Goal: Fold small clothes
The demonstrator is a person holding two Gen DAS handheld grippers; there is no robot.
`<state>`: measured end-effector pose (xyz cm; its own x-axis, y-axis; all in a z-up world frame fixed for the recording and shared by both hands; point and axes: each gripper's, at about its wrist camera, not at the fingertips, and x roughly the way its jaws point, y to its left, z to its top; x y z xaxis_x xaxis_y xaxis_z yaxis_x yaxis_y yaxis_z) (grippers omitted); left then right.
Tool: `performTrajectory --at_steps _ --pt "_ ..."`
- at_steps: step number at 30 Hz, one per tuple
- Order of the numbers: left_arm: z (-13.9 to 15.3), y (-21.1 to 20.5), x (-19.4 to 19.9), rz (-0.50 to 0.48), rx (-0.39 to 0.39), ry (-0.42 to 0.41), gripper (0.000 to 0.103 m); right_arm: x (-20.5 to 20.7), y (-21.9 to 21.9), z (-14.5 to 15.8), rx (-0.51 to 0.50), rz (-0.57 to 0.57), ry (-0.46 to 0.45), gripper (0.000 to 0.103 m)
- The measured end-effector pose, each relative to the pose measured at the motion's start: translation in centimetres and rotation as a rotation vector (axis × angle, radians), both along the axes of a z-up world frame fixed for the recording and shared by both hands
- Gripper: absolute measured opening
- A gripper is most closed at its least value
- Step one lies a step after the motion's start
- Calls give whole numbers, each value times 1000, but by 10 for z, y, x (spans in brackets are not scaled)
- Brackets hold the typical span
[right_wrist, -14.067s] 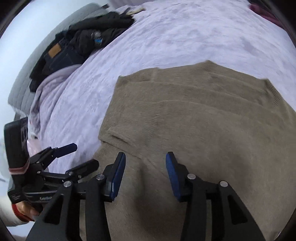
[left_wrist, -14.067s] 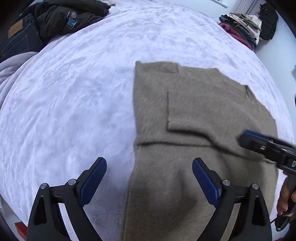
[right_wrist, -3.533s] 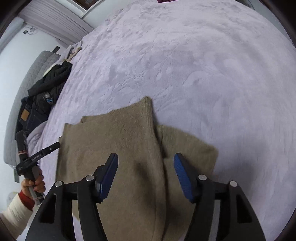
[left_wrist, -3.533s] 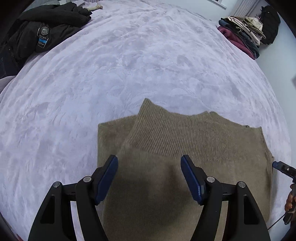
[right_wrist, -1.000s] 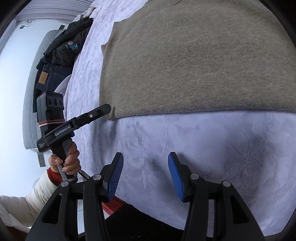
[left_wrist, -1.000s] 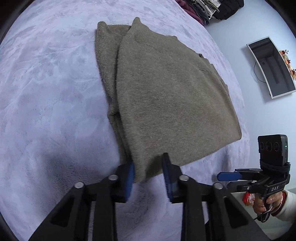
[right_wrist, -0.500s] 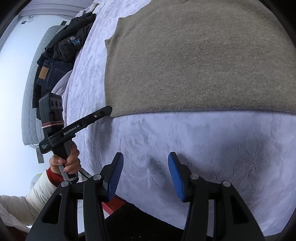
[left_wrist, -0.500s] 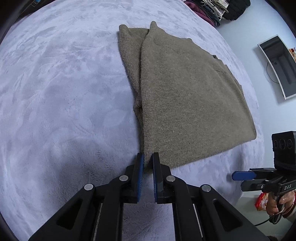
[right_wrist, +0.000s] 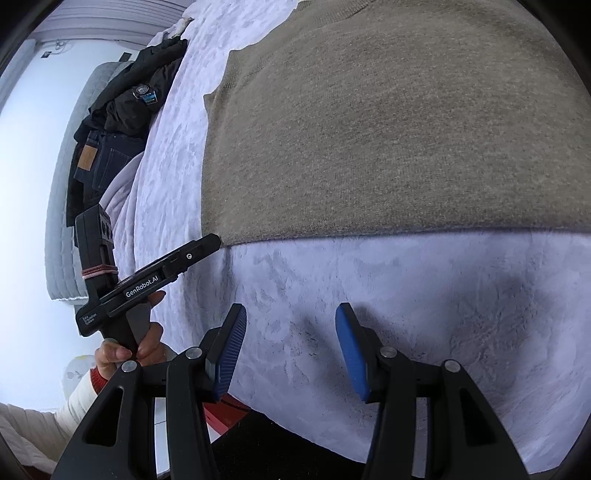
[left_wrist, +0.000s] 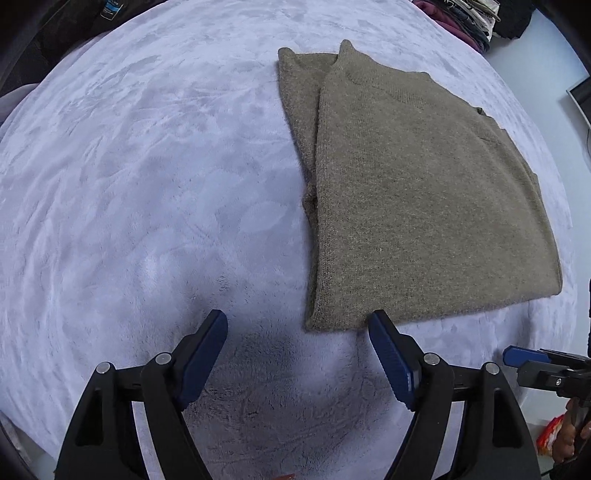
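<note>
Spread over the whole bed point(left_wrist: 147, 184), a pale plush blanket; lying on it, near the front edge, a folded brown sweater point(left_wrist: 413, 192), flat, in two or three layers, ribbed hem at the far end. Judged soft, limp and fairly thick: light to lift but sure to sag and unfold unless taken at a folded edge through all layers; fuzzy knit, so unlikely to slip between pads. Best hold probably at the two near corners, or along the doubled left side. Just short of the near-left corner, left hand-held gripper point(left_wrist: 295, 350), jaws just opened, now wide apart, nothing between them, right pad almost at the hem. Off the sweater's near edge, over bare blanket, right hand-held gripper point(right_wrist: 290, 349), jaws half apart and empty. Far off, dark clothes point(right_wrist: 122, 110) by the headboard, stacked clothes point(left_wrist: 469, 18) at the far corner.
</note>
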<state>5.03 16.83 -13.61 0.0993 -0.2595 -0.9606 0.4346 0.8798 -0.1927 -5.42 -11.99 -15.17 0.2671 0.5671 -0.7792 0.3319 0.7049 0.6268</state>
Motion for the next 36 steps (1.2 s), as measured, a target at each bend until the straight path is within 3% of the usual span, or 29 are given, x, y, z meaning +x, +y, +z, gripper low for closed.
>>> performTrajectory --at_steps 3,5,11,14,16,17,20,36 --pt "-3 -5 -3 -12 42 -14 80 -1 -2 0 -18 -13 1 58" --pt "-5 -8 -5 -18 61 -16 80 -1 -4 1 -33 -19 -2 66" --pt "-7 -10 -5 3 59 -19 80 -4 -11 3 -81 -26 -18 78" --pt "-9 -8 -5 28 56 -12 81 -6 -15 2 -96 -35 -23 79" --pt "-15 -8 -4 31 80 10 101 -7 -16 1 -96 -35 -20 79" --pt "-22 -12 -3 28 133 36 103 -7 -16 0 -92 -36 -18 79" --pt "-29 -22 -9 8 180 15 103 -8 -14 -1 -84 -33 -19 79" --pt "-55 -43 -8 36 215 20 103 -7 -11 3 -87 -22 -59 79"
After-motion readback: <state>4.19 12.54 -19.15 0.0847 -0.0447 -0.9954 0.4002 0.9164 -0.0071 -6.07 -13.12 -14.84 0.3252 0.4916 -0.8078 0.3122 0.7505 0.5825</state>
